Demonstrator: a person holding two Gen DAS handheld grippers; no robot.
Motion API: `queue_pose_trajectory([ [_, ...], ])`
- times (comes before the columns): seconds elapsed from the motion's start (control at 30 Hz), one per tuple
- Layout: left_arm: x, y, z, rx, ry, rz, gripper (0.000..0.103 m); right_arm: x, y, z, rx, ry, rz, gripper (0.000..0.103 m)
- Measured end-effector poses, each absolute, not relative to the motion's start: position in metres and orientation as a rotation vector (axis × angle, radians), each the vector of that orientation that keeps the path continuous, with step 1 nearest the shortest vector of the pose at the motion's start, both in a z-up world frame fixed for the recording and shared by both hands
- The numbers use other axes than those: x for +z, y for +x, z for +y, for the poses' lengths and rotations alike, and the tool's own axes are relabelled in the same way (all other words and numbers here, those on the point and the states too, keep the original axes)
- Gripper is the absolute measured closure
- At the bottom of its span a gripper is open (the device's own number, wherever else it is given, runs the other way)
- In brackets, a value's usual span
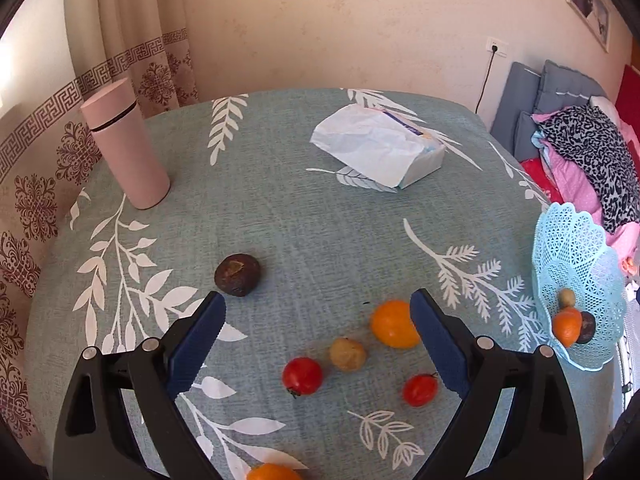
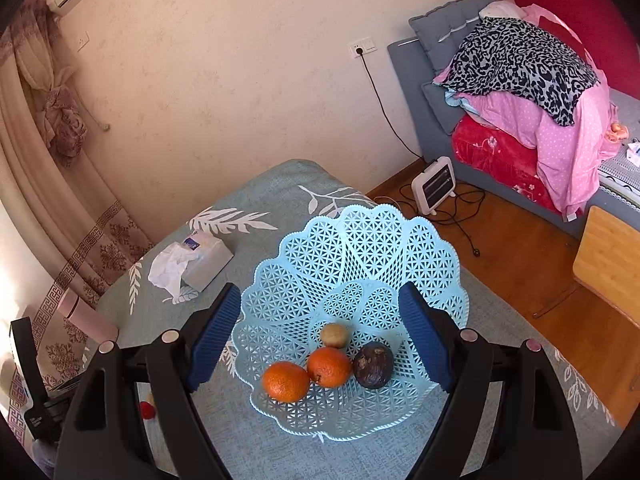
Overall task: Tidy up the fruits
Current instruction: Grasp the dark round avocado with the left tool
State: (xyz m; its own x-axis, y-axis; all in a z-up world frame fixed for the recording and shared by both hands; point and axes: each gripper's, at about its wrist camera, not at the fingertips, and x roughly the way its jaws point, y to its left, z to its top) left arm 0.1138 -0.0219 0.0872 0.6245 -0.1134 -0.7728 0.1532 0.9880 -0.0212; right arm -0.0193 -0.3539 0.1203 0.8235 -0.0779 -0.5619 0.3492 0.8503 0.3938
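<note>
My left gripper (image 1: pixel 318 308) is open and empty above loose fruit on the table: an orange (image 1: pixel 394 324), a small tan fruit (image 1: pixel 347 354), two red tomatoes (image 1: pixel 302 376) (image 1: pixel 419 390), a dark brown fruit (image 1: pixel 237 275) to the left, and another orange (image 1: pixel 272 473) at the bottom edge. The light blue lattice basket (image 2: pixel 360 248) holds two oranges (image 2: pixel 285 381) (image 2: pixel 329 367), a tan fruit (image 2: pixel 335 335) and a dark fruit (image 2: pixel 373 365). My right gripper (image 2: pixel 320 300) is open and empty above the basket. The basket also shows in the left wrist view (image 1: pixel 576 248).
A pink tumbler (image 1: pixel 126 144) stands at the table's left. A tissue box (image 1: pixel 380 144) lies at the far middle. The table's right edge drops to a wooden floor (image 2: pixel 520 256) with a small heater (image 2: pixel 434 184) and a bed with piled clothes (image 2: pixel 520 80).
</note>
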Motion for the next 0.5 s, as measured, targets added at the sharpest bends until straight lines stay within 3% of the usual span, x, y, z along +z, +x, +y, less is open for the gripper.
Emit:
queue_pose_trajectory([
  [0.5,0.034,0.18,0.028,-0.006,-0.039,1.019,0.01,0.103,0.0,-0.316,-0.126,0.405,0.666,0.021],
])
